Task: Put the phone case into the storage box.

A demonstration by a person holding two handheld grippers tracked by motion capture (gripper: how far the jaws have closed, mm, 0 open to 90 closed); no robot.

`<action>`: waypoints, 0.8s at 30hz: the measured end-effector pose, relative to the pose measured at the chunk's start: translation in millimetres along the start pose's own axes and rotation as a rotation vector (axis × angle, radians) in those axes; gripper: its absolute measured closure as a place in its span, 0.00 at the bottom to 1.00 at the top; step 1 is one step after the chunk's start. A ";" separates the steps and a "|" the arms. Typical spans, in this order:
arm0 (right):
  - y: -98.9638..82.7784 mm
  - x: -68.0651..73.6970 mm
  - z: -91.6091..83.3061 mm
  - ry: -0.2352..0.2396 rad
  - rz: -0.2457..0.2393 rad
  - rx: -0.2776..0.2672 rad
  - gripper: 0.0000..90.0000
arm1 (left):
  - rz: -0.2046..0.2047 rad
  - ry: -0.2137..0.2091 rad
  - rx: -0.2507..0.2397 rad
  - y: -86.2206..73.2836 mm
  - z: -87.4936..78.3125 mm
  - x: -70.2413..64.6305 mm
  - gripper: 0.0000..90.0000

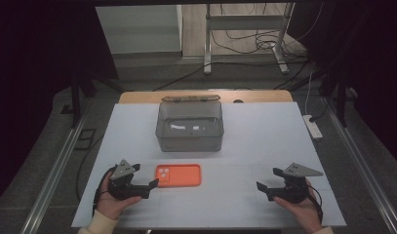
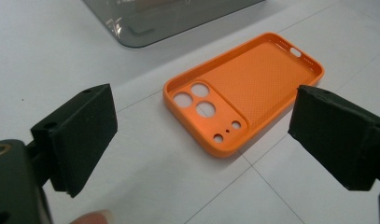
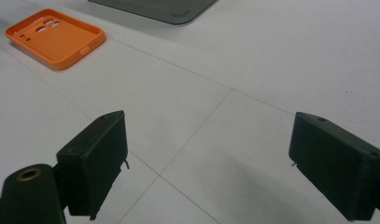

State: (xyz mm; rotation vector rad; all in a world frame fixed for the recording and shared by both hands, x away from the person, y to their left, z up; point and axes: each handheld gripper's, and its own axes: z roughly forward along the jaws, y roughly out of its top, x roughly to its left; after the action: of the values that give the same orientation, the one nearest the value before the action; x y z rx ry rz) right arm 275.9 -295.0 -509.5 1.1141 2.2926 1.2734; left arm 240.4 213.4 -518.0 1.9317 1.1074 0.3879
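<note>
From above, an orange phone case lies flat on the white table, hollow side up, near of a grey see-through box. The left gripper sits just left of the case, jaws apart and empty. The right gripper rests well off to the right, jaws also apart.

In the left gripper view, the case lies just beyond the spread jaws, untouched.

In the right gripper view, the case lies far left; the jaws gape over bare table.
</note>
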 end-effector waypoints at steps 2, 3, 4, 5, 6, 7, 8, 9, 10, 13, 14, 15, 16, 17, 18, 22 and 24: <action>-0.1 -1.2 0.6 0.006 0.005 0.003 0.13 | 0.000 0.001 0.001 0.3 -0.1 -0.8 0.09; -0.1 -1.2 0.6 0.006 0.005 0.003 0.13 | 0.003 0.000 0.001 0.2 -0.4 -1.2 0.09; 0.8 -2.2 1.4 0.009 0.005 0.004 0.14 | 0.007 0.000 0.002 -0.5 -1.1 -2.0 0.09; 1.6 -2.6 1.8 0.008 0.004 0.003 0.14 | 0.007 0.000 0.002 -0.5 -1.1 -2.0 0.09; 2.4 -2.9 2.1 0.010 0.004 0.000 0.14 | 0.010 0.000 0.002 -1.8 -2.4 -2.3 0.09; 3.2 -2.9 2.3 0.010 0.003 -0.001 0.14 | 0.010 0.003 0.002 -2.4 -3.0 -2.2 0.09; 3.9 -2.7 2.3 0.010 0.000 -0.001 0.14 | 0.009 0.006 0.002 -2.9 -3.7 -2.0 0.09; 4.2 -2.3 2.5 0.010 0.000 -0.003 0.14 | 0.009 0.006 0.002 -2.9 -3.7 -2.0 0.09; 4.3 -1.9 2.5 0.010 0.000 -0.003 0.14 | 0.009 0.008 -0.001 -3.2 -4.4 -1.8 0.09; 3.8 -0.2 2.6 0.009 -0.004 0.003 0.15 | 0.013 0.013 -0.010 -2.7 -6.7 -2.1 0.09; 3.8 -0.2 2.6 0.009 -0.004 0.003 0.15 | 0.013 0.013 -0.010 -2.7 -6.7 -2.1 0.09; 3.4 1.2 1.9 0.009 -0.010 0.008 0.15 | 0.020 0.012 -0.010 -2.5 -6.8 -3.1 0.09; 3.5 2.0 1.6 0.009 -0.011 0.006 0.15 | 0.020 0.012 -0.010 -2.5 -6.8 -3.1 0.09; 3.8 2.6 1.0 0.010 -0.014 0.004 0.15 | 0.027 0.014 -0.010 -2.9 -7.0 -4.0 0.09; 4.2 3.2 0.4 0.010 -0.015 0.003 0.15 | 0.027 0.014 -0.010 -2.9 -7.0 -4.0 0.09; 4.8 3.4 -3.1 0.007 -0.017 -0.002 0.15 | 0.031 0.020 -0.014 -2.1 -7.5 -5.5 0.09; 4.4 2.3 -4.6 0.003 -0.013 -0.008 0.15 | 0.034 0.019 -0.014 -1.8 -7.5 -5.7 0.09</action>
State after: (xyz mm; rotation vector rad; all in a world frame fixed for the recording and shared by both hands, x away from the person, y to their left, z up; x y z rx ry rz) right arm 273.9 -294.7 -503.0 1.0938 2.2914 1.2791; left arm 231.6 213.0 -514.3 1.9401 1.0823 0.4332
